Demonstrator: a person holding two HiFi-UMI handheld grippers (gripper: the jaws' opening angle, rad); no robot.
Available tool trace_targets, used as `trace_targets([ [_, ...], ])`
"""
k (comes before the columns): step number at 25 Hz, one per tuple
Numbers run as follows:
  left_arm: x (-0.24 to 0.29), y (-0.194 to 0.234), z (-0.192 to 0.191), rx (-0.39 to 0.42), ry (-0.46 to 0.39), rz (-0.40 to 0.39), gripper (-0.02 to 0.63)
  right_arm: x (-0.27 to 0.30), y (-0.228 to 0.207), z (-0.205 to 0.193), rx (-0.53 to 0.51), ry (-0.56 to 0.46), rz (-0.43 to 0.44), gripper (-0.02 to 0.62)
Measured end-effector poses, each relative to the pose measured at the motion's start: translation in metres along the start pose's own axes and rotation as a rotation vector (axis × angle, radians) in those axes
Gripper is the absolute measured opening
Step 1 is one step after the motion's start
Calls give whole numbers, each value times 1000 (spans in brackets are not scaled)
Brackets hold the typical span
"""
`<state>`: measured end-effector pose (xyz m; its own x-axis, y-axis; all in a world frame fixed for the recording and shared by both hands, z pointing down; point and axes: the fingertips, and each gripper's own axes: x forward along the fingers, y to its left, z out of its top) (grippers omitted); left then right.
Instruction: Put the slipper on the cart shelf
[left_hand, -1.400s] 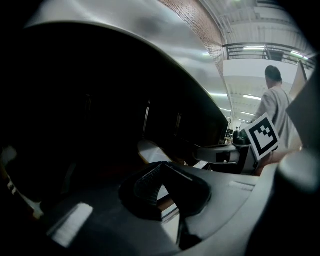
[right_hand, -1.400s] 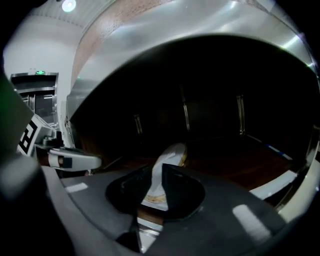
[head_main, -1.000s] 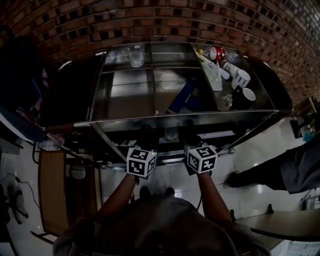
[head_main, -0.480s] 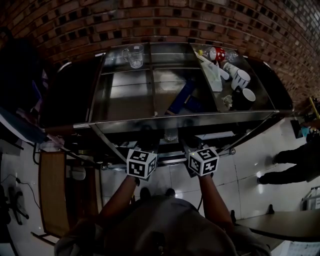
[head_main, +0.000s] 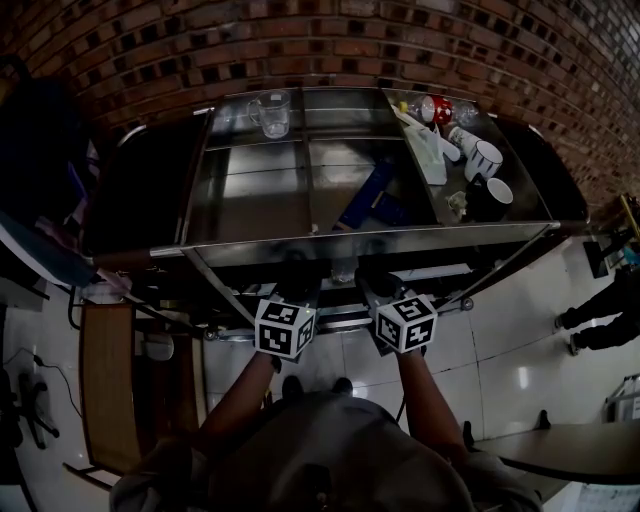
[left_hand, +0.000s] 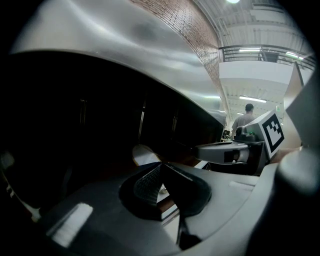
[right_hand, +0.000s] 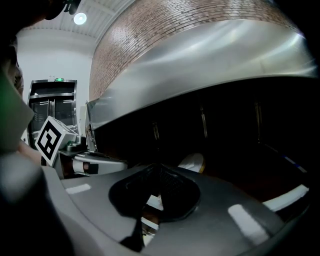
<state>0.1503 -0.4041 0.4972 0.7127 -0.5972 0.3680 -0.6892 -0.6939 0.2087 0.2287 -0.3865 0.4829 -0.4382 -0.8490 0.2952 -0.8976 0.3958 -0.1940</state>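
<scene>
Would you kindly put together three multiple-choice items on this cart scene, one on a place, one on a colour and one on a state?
1. Where on the cart does the glass jug stand?
A. back left
B. front right
C. front middle

2. What colour is the long flat item on the cart?
A. yellow
B. blue
C. pink

3. How do the jaws of the right gripper stand?
A. wide apart
B. closed on a mug
C. together, empty

Answers: 1 A, the jug stands at the far left, near the brick wall. 2 B, the item shows blue against the steel. 3 C, the right gripper view shows the jaws meeting with nothing between.
</scene>
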Motion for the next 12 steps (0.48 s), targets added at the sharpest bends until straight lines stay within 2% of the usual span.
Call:
trace_targets([
  [12, -2, -1, -4, -3, 9, -5, 8, -3, 3, -4, 3, 5, -4, 0],
])
